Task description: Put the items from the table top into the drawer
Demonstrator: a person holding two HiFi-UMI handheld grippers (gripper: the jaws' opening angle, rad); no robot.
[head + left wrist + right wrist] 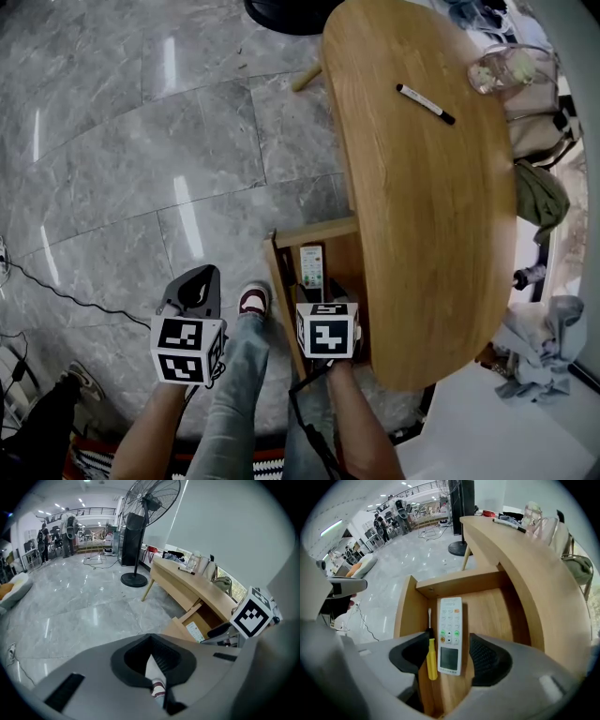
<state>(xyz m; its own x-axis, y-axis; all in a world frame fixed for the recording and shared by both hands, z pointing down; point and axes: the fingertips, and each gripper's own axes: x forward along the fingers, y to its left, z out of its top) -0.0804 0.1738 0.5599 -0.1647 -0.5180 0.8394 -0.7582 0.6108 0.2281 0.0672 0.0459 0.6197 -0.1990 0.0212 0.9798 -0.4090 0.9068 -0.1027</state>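
Remote (pixel 450 637), print unreadable, beside screwdriver (pixel 432 662) in drawer (pixel 487 611)

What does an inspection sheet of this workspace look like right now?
Surface: wooden table, drawer open beneath it.
Job's things: marker on table; remote and yellow screwdriver lying in drawer.
Clutter: clear container at the table's far end.
Grippers: left gripper shut, empty, over marble floor; right gripper open above the remote.
Cables: black cable on floor.
Surroundings: standing fan, people far off.
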